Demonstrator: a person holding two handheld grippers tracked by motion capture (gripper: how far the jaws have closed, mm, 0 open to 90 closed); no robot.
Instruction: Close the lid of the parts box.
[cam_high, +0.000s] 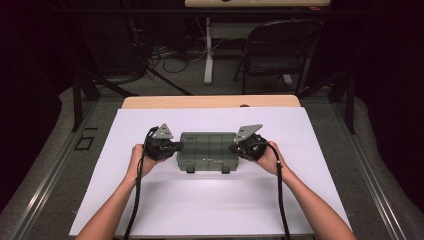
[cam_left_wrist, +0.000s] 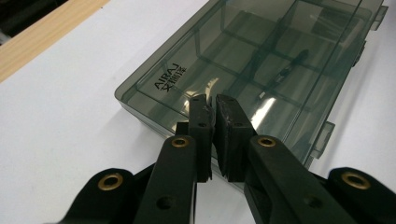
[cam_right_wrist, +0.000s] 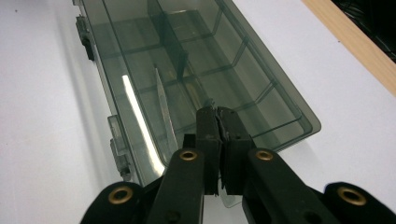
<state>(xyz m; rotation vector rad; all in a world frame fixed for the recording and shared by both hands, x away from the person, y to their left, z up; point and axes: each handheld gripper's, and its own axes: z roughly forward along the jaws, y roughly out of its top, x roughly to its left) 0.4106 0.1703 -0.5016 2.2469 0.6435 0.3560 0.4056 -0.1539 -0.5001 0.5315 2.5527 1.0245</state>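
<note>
And here is the smoky grey compartment box (cam_high: 207, 150), lying flat on the white sheet (cam_high: 210, 210) near the middle of the table, lid down and its two latches (cam_high: 225, 169) facing the person. The left gripper (cam_high: 176, 146) sits at the box's left end, the right gripper (cam_high: 233, 148) at its right end, one hand behind each, cables trailing back along the forearms.

In the left gripper view the two black jaws are pressed together, pads meeting with barely a slit between them, tips resting over the lid's near edge just below the printed brand mark (cam_left_wrist: 170, 77). Nothing is pinched between them.

The right gripper view gives much the same: jaws closed on themselves, tips over the corner of the lid (cam_right_wrist: 201, 88). Through the tinted plastic the dividers (cam_right_wrist: 168, 39) show, and a slim pale sliver (cam_right_wrist: 163, 109) lies in one compartment, possibly a metal strip, though glare makes it hard to call.

Whether either set of tips actually touches the lid cannot be told from here
</note>
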